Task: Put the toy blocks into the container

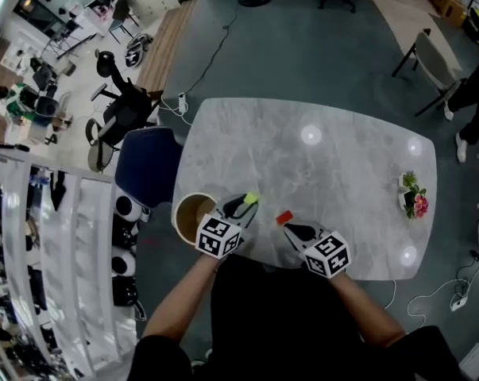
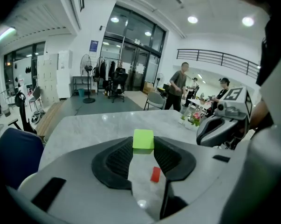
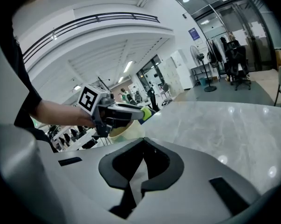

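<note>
A marble table (image 1: 326,173) bears a red block (image 1: 283,217) and potted flowers (image 1: 415,194).

A pale marble table (image 1: 318,157) stood on a grey floor (image 1: 303,46), with a strip of wood flooring (image 1: 164,54) off to the left. A blue chair (image 1: 148,165) sat at the table's left edge, a light folding chair (image 1: 434,58) far right. A small flower pot (image 1: 414,195) stood near the table's right edge. At the far end, tall glass doors (image 2: 131,62) rose beside a standing fan (image 2: 86,71) and white lockers (image 2: 49,76). Round ceiling lights (image 2: 192,19) shone above a railed balcony (image 2: 219,59).
</note>
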Motion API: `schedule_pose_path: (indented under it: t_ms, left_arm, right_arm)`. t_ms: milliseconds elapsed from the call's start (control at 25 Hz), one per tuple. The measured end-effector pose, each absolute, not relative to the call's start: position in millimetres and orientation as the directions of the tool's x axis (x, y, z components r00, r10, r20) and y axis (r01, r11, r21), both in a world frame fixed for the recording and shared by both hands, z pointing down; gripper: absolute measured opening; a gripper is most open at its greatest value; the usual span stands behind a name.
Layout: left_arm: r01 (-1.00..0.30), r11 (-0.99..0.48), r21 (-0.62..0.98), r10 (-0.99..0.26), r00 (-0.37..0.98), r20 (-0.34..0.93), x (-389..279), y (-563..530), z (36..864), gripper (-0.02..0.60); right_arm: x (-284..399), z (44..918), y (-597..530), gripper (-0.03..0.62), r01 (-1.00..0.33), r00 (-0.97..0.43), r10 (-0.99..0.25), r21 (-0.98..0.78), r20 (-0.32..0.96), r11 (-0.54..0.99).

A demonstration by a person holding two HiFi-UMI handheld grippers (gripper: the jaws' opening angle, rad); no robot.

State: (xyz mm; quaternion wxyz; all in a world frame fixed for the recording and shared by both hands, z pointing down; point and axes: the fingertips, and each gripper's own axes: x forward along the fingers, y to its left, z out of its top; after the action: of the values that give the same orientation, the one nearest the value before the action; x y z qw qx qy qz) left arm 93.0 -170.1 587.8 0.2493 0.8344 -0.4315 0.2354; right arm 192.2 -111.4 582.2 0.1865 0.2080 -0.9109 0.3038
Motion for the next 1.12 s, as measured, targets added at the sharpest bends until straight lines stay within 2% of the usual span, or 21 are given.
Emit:
schedule_pose_path:
  t_ms: [160, 320, 480, 720, 920, 1120]
  left_arm:
    - [-0.861, -0.440, 0.256, -0.644, 0.501, 0.578, 55, -155, 570, 0.135]
    - [-0.870, -0.462, 0.174, -0.659, 0.468, 0.589, 19, -144, 555, 0.135]
    - [-0.879, -0.436, 0.193, -0.662, 0.459, 0.593, -19, -132, 551, 0.135]
    - [-0.875, -0.434, 0.216, -0.609, 0.462, 0.645, -65, -115, 578, 0.135]
    - [-0.842, -0.519, 0.145, -0.521, 0.446, 0.727, -83, -114, 611, 0.135]
    - [-0.743, -0.666, 0.059, -0.435, 0.452, 0.779, -78, -118, 631, 0.135]
  right_arm:
    - [168, 584, -113, 0.000, -0.491, -0.841, -0.256, -0.473, 0.477, 0.732]
    - [152, 584, -128, 0.000, -0.517, -0.819, -0.271, -0.449, 0.505, 0.728]
    - [134, 578, -146, 0.000, -0.543, -0.798, -0.292, -0.422, 0.527, 0.726]
    - [97, 573, -155, 0.000, -0.583, -0.777, -0.331, -0.413, 0.536, 0.699]
    - [74, 576, -154, 0.000, -0.621, -0.745, -0.357, -0.391, 0.563, 0.679]
    - [64, 580, -154, 0.000, -0.669, -0.709, -0.396, -0.381, 0.583, 0.638]
